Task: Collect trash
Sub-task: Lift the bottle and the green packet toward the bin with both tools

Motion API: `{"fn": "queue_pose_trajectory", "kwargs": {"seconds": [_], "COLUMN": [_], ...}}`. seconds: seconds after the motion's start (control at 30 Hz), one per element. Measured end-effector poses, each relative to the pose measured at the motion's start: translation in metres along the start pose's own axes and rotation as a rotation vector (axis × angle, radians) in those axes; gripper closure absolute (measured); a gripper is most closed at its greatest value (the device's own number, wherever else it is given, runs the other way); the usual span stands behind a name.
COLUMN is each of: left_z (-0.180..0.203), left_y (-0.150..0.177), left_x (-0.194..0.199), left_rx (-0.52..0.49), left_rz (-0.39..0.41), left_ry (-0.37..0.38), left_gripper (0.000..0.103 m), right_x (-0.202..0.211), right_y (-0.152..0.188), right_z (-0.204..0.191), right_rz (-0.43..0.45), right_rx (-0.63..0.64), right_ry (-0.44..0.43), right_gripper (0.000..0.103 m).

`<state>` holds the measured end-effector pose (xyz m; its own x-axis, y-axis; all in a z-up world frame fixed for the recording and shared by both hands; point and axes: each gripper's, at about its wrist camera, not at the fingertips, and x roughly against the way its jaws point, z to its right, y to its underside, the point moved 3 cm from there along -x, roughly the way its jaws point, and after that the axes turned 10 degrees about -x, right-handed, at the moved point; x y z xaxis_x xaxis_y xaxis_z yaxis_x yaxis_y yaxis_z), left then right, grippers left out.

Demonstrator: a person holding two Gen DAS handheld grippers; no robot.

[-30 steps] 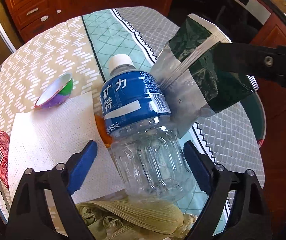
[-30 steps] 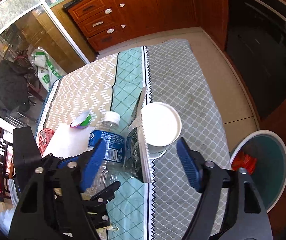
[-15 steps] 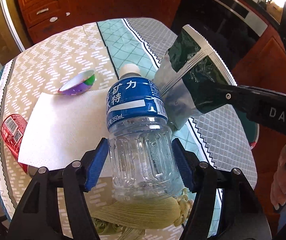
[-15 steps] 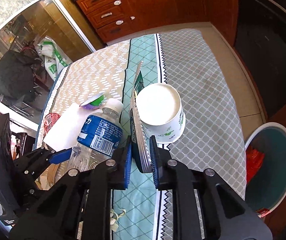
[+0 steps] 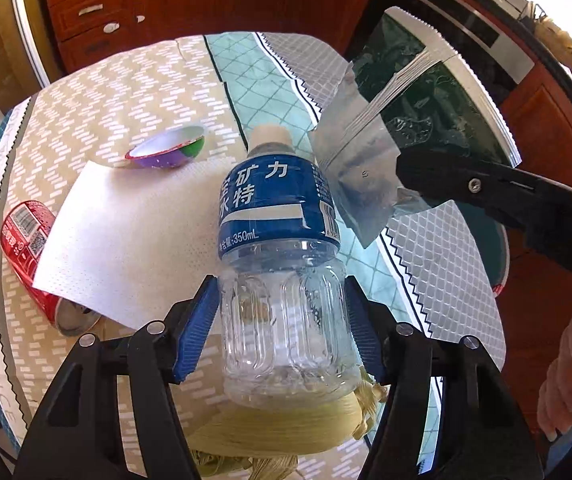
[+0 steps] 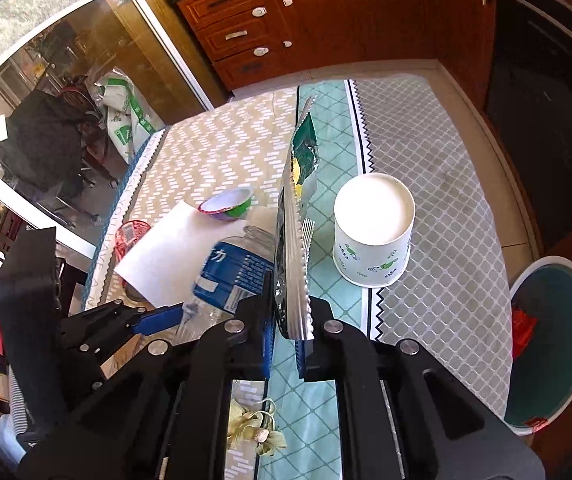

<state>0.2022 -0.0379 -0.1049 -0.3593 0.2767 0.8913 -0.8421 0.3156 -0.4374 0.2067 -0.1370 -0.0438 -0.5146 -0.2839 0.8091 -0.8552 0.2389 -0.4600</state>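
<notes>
My left gripper [image 5: 281, 332] is shut on a clear plastic bottle [image 5: 281, 248] with a blue label and white cap, held above the table. My right gripper [image 6: 288, 340] is shut on a green and silver foil snack bag [image 6: 292, 248], held on edge above the table; the bag also shows in the left wrist view [image 5: 402, 128]. The bottle shows in the right wrist view [image 6: 229, 276] just left of the bag. A teal trash bin [image 6: 550, 344] stands on the floor at the right of the table.
On the patterned tablecloth [image 5: 125, 92] lie a white napkin [image 5: 133, 236], a red can [image 5: 25, 236], a purple and green foil cup [image 5: 165, 152] and corn husks [image 5: 286, 424]. An upside-down white paper cup [image 6: 372, 232] stands near the bag. Wooden cabinets [image 6: 326, 12] stand behind.
My left gripper closed on the bottle and lifted it. My right gripper closed on the foil bag and raised it off the table.
</notes>
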Motion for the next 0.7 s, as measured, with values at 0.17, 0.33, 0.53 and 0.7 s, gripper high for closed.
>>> {"fn": "queue_pose_trajectory", "kwargs": {"seconds": [0.17, 0.33, 0.53, 0.7], "left_z": [-0.001, 0.002, 0.035, 0.095], "left_y": [0.000, -0.004, -0.018, -0.034], "left_x": [0.030, 0.066, 0.096, 0.090], "left_rx": [0.011, 0.021, -0.055, -0.176], "left_rz": [0.049, 0.115, 0.165, 0.154], "left_ry": [0.017, 0.017, 0.041, 0.091], "left_gripper": [0.040, 0.040, 0.040, 0.040], "right_x": [0.035, 0.064, 0.103, 0.136], "right_y": [0.002, 0.007, 0.013, 0.023], "right_z": [-0.003, 0.005, 0.043, 0.098], "right_rz": [0.051, 0.100, 0.174, 0.234], "right_rx": [-0.001, -0.017, -0.079, -0.172], "right_ry": [-0.028, -0.037, -0.016, 0.034], "right_gripper": [0.095, 0.095, 0.095, 0.095]}}
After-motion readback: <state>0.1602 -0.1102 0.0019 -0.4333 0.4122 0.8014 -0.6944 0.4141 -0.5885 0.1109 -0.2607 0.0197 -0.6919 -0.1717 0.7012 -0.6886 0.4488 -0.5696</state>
